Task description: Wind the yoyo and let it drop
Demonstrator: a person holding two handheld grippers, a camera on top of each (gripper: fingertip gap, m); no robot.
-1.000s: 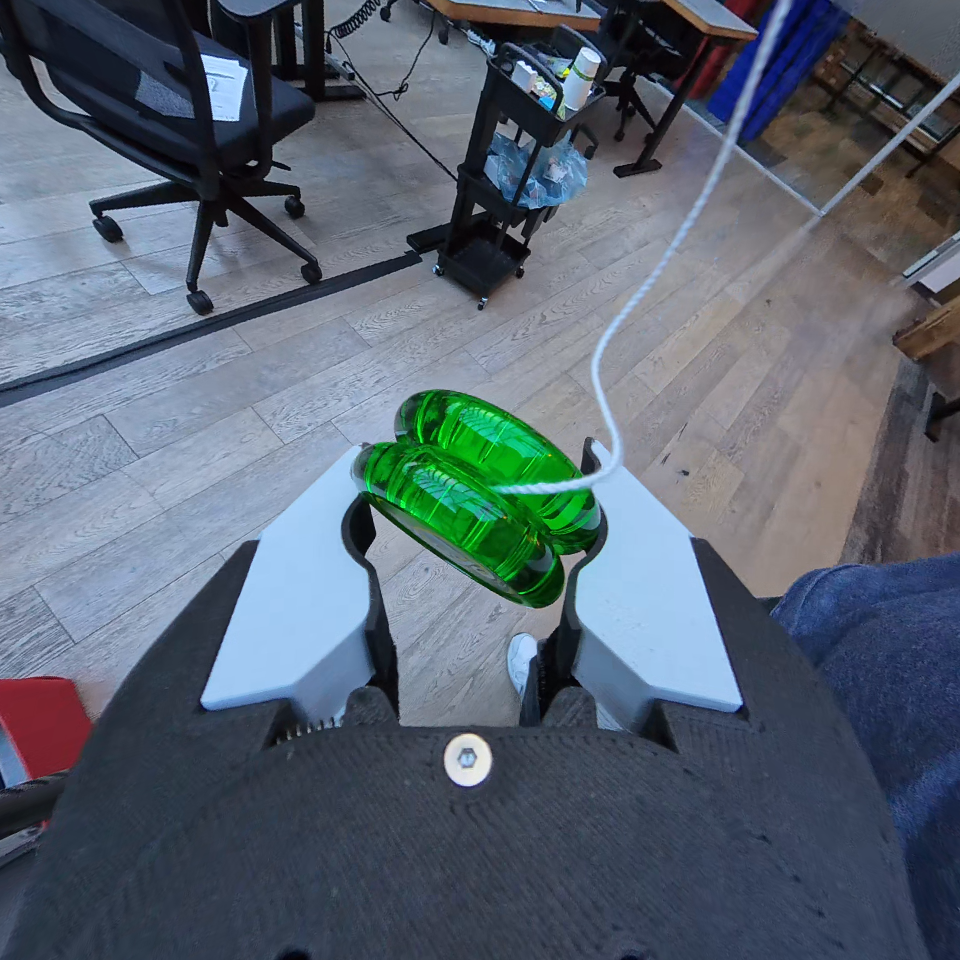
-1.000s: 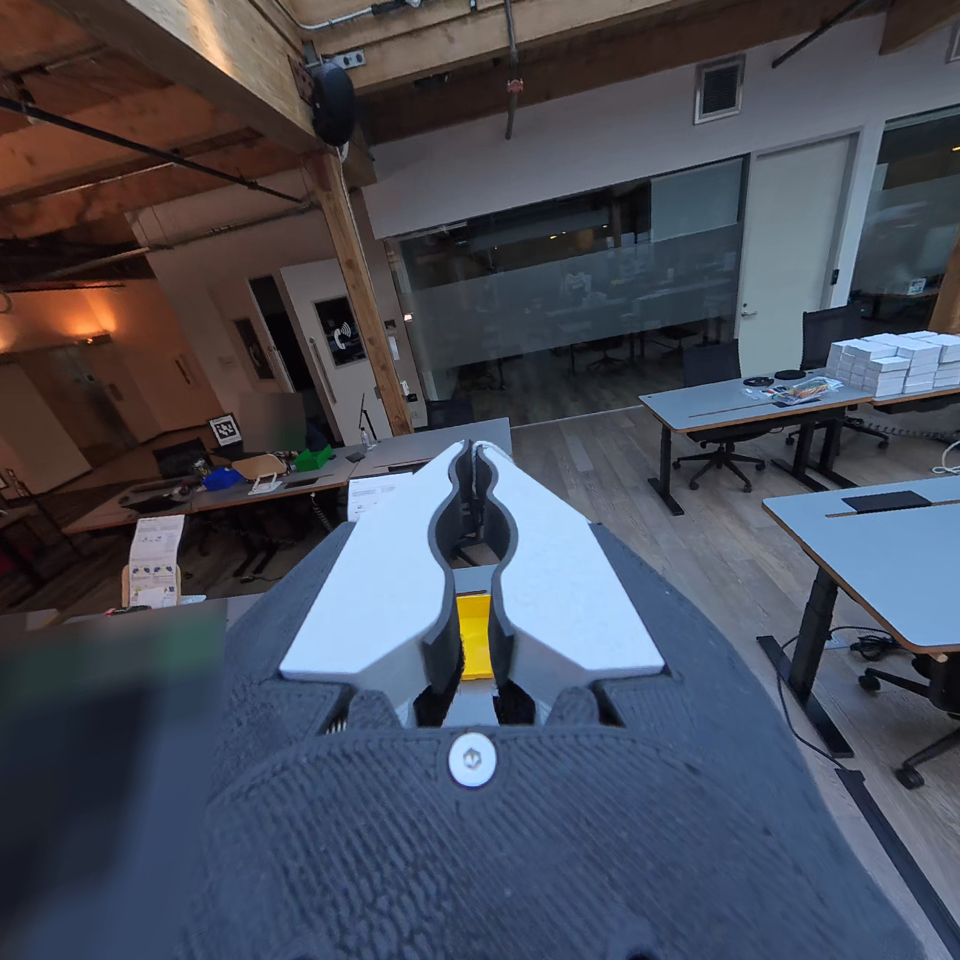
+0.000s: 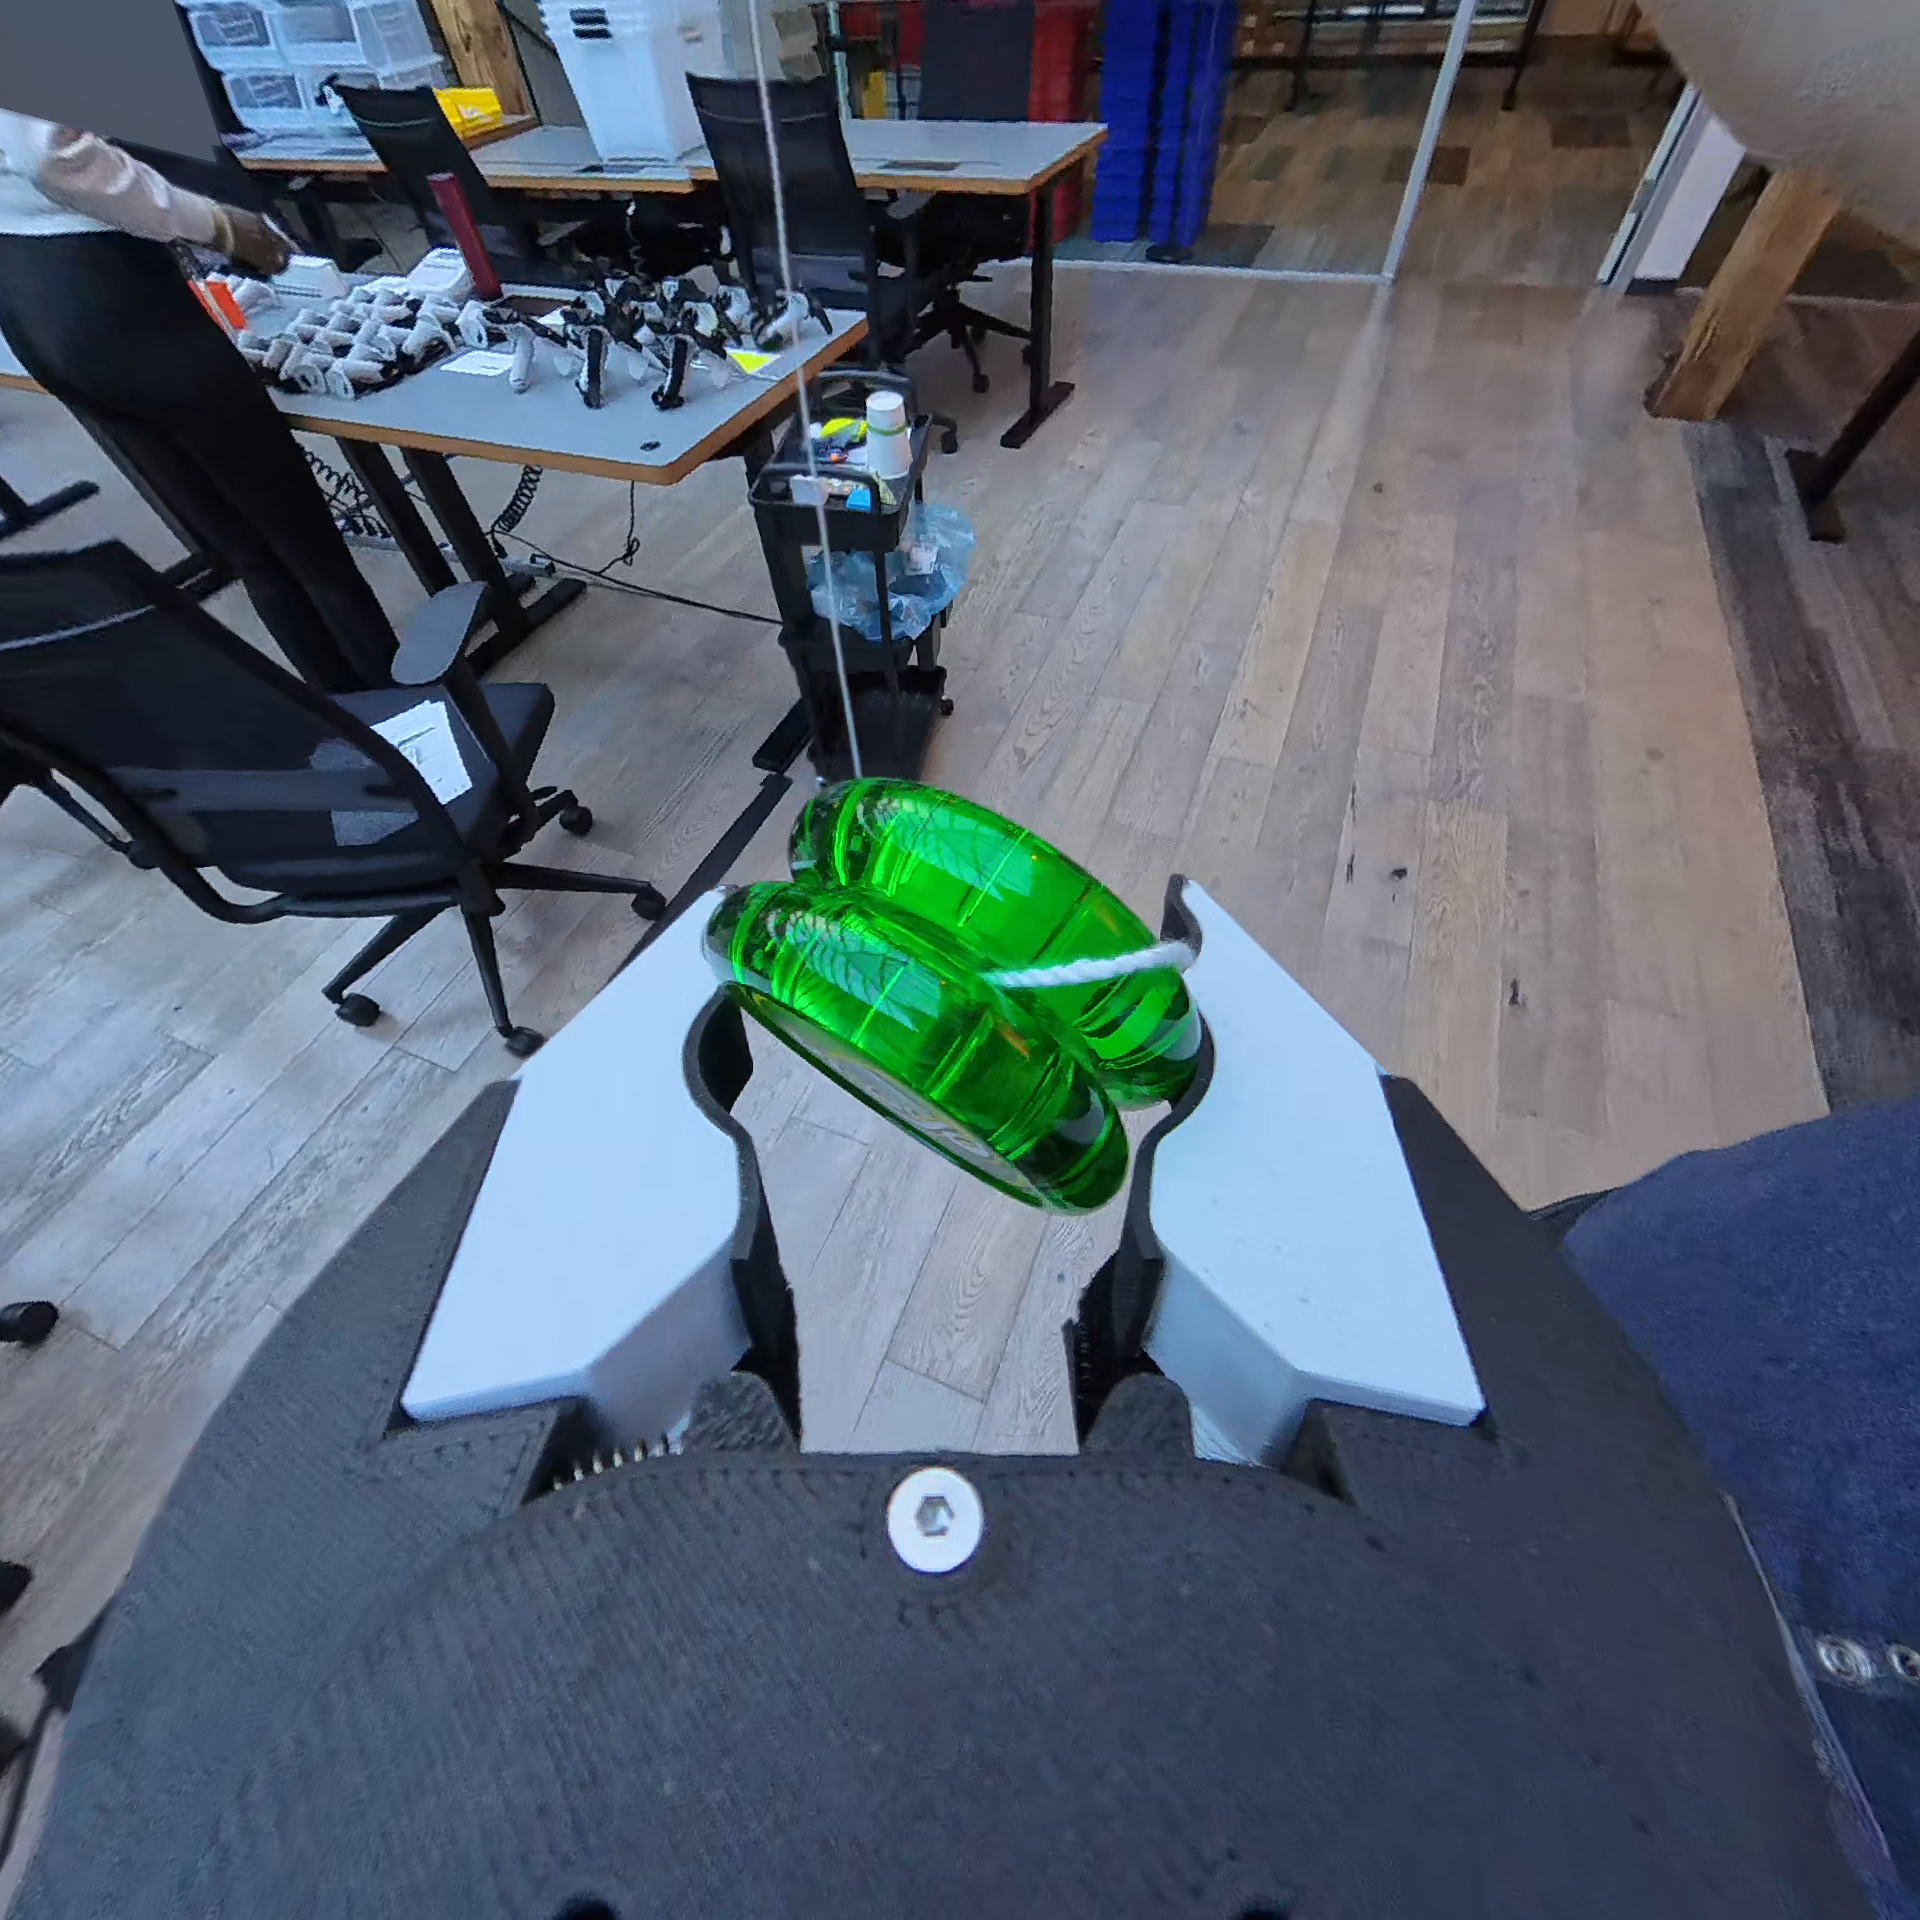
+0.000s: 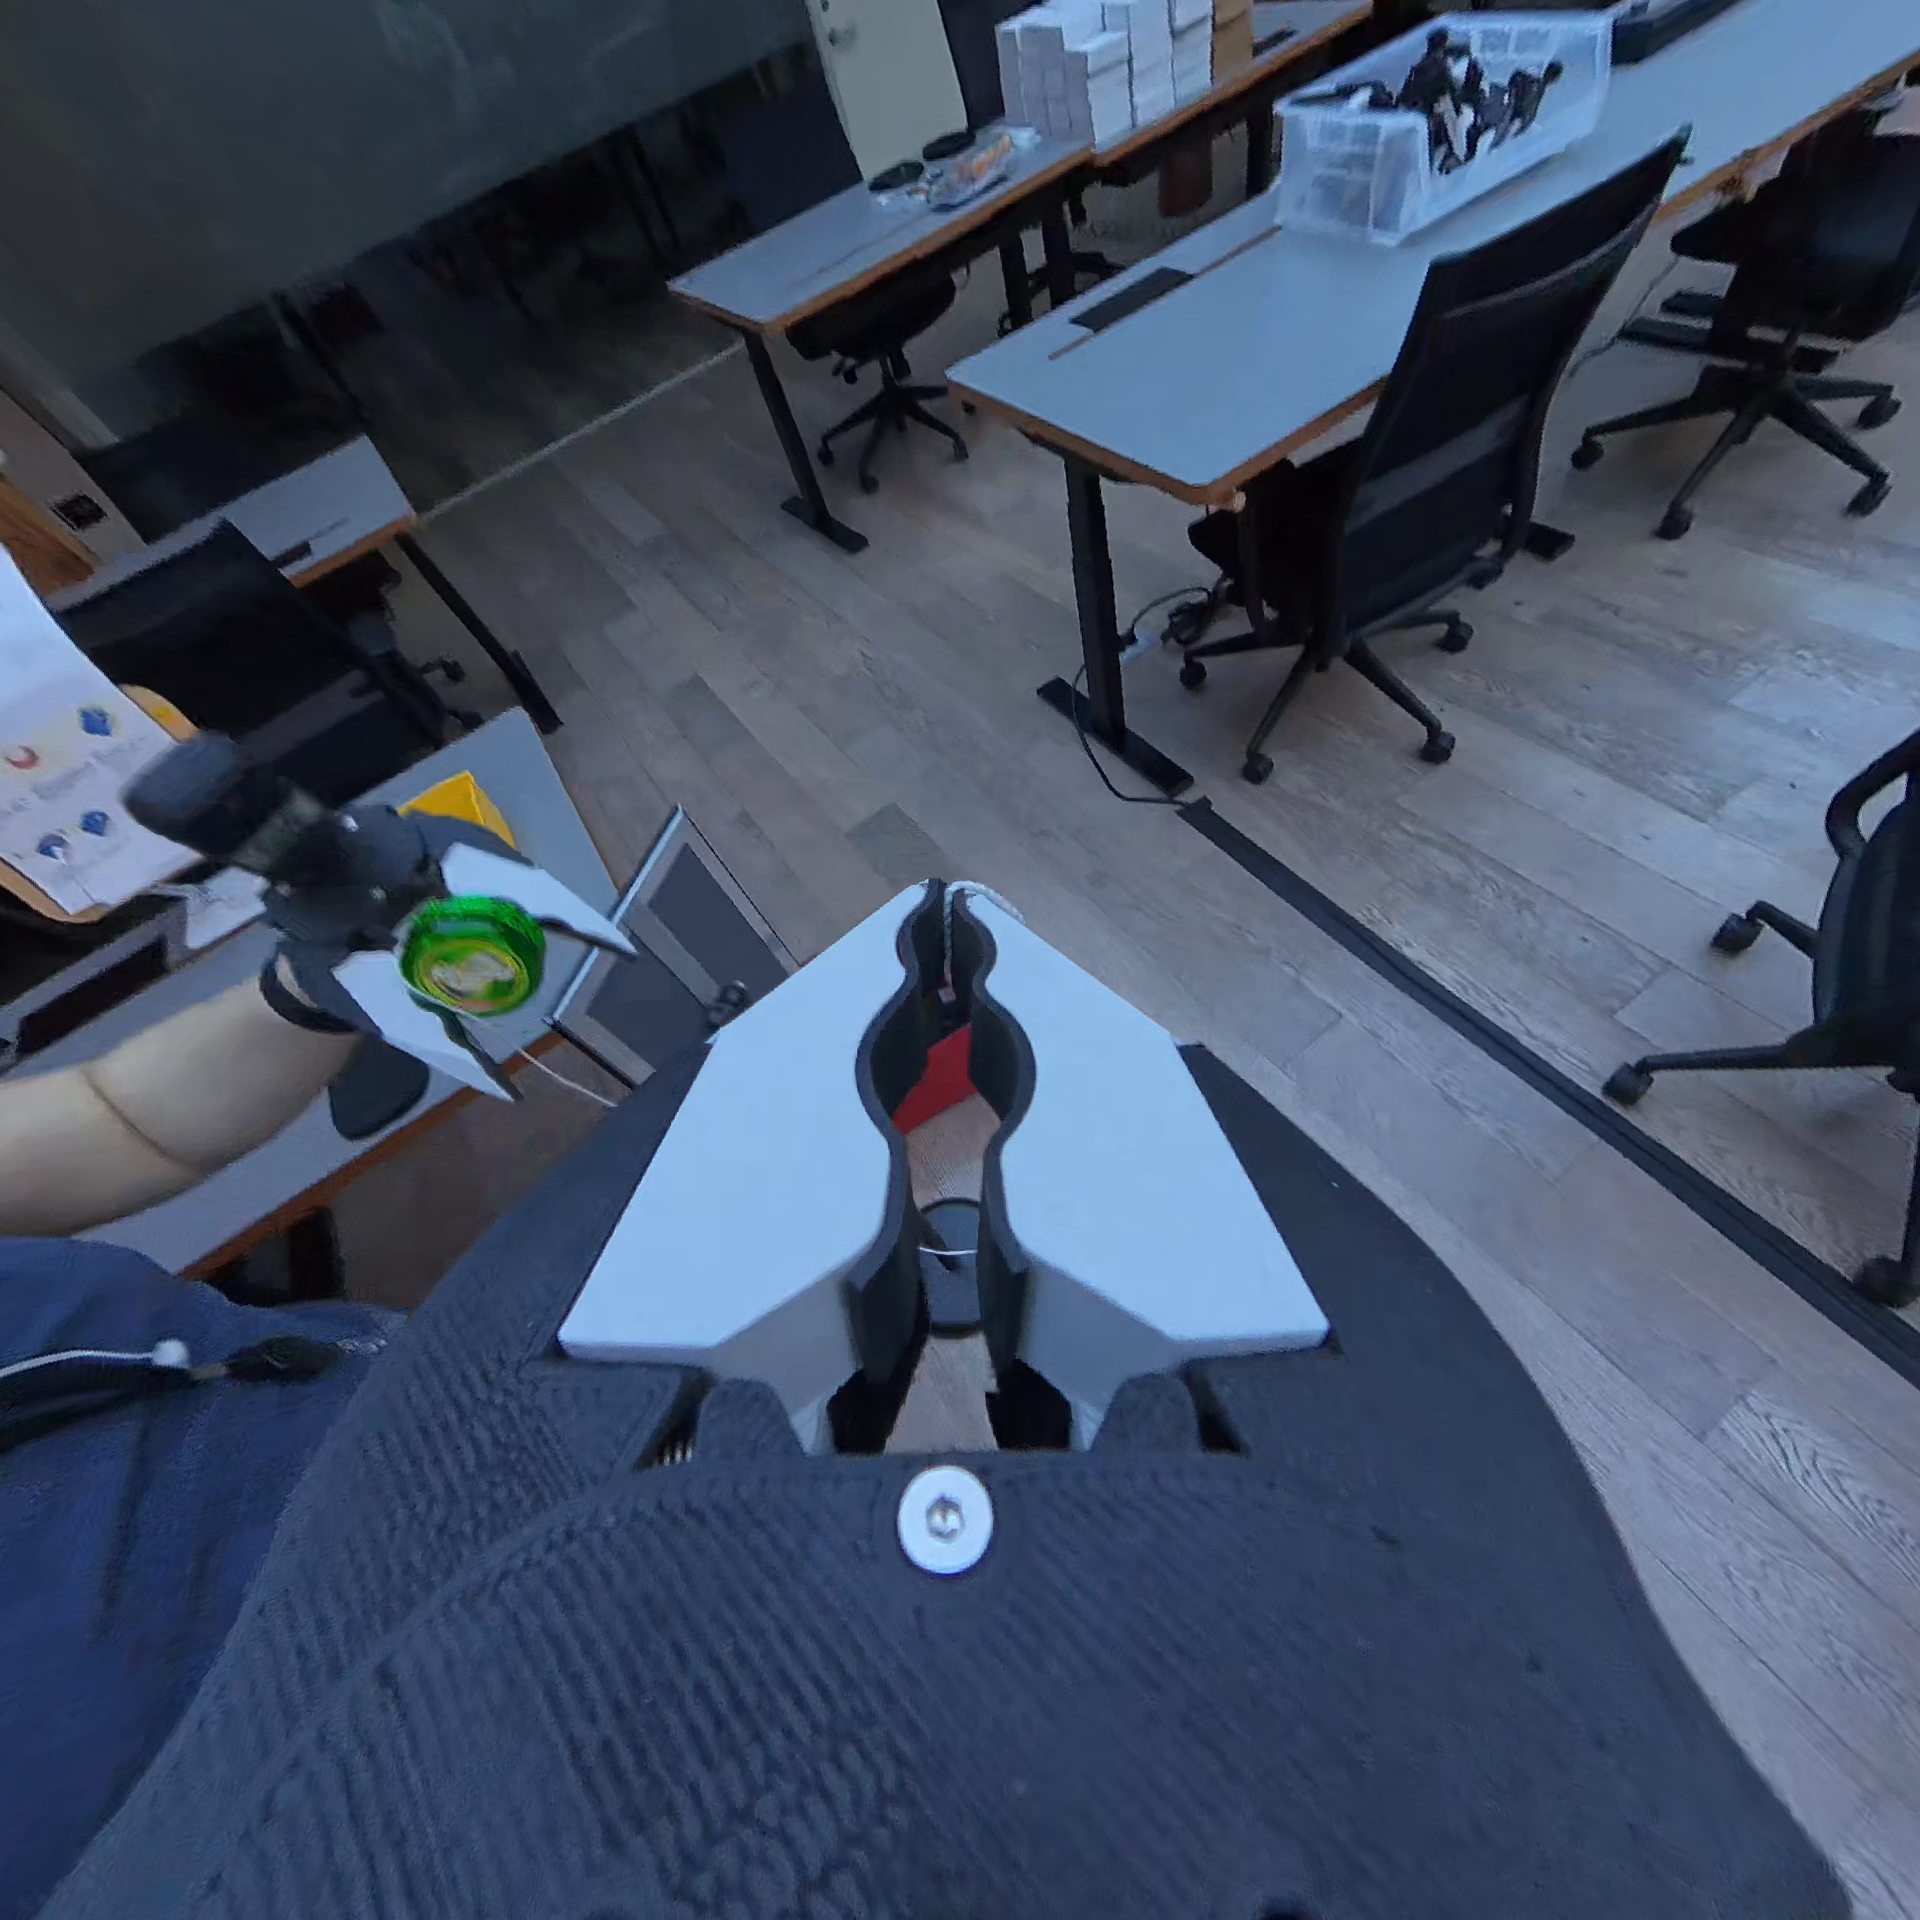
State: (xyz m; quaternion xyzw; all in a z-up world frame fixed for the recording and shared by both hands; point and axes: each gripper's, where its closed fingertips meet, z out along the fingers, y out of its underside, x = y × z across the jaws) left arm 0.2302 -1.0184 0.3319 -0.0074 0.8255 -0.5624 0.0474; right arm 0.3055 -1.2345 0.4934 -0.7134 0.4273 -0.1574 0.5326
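While the translucent green plastic yoyo [image 3: 951, 997] is clamped between the left gripper [image 3: 951, 997] fingers, its white twisted string [image 3: 1091, 968] (rising taut) is pinched at the right gripper [image 4: 948, 902] fingertips.

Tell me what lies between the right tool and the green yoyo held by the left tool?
Only the white string, running up from the green yoyo in the left wrist view; its end shows at the right tool tips.
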